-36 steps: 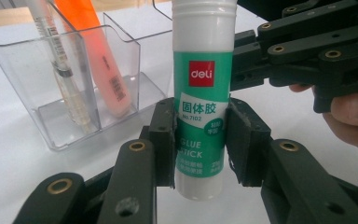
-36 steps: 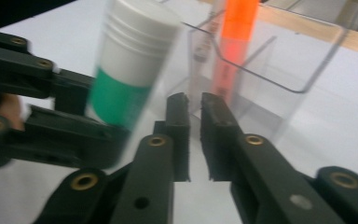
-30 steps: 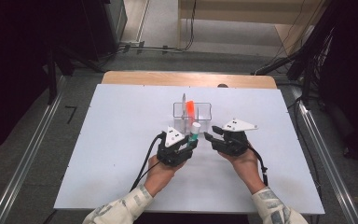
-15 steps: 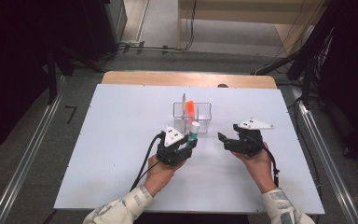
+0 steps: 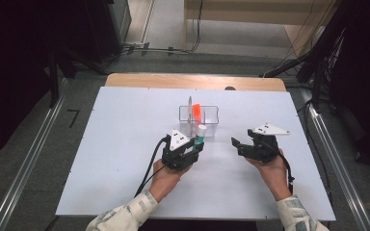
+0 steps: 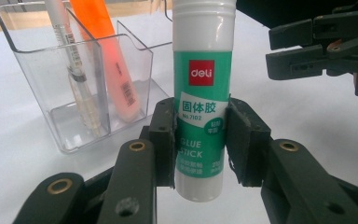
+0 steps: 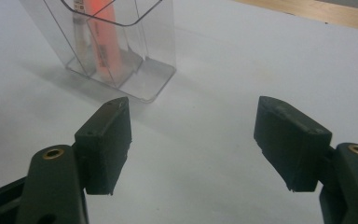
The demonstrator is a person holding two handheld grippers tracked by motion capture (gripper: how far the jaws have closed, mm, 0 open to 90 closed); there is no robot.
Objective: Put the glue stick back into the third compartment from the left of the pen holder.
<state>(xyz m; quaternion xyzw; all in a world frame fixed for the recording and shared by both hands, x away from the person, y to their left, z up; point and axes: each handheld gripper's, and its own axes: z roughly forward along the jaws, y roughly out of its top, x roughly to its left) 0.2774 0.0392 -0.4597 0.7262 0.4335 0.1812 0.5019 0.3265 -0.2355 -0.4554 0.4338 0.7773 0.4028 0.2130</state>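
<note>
A green and white glue stick [image 6: 200, 93] stands upright between the pads of my left gripper [image 6: 200, 144], which is shut on its lower half. From above, the glue stick [image 5: 201, 132] and left gripper [image 5: 197, 146] sit just in front of a clear plastic organizer [image 5: 213, 117]. The organizer holds an orange highlighter [image 5: 196, 111] and a pen [image 5: 190, 107]. My right gripper [image 5: 234, 143] is off to the right, apart from the stick. Its jaws have just been opening and now stand wide with nothing between them [image 7: 193, 135].
The white tabletop [image 5: 125, 144] has free room left, right and in front of the hands. A wooden strip [image 5: 173, 81] runs along its far edge. The organizer [image 7: 154, 56] stands ahead and left of the right gripper. Cables trail from both grippers.
My right gripper has drawn away to the right from the glue stick, and its jaws have opened wider. The left gripper and the glue stick have not moved.
</note>
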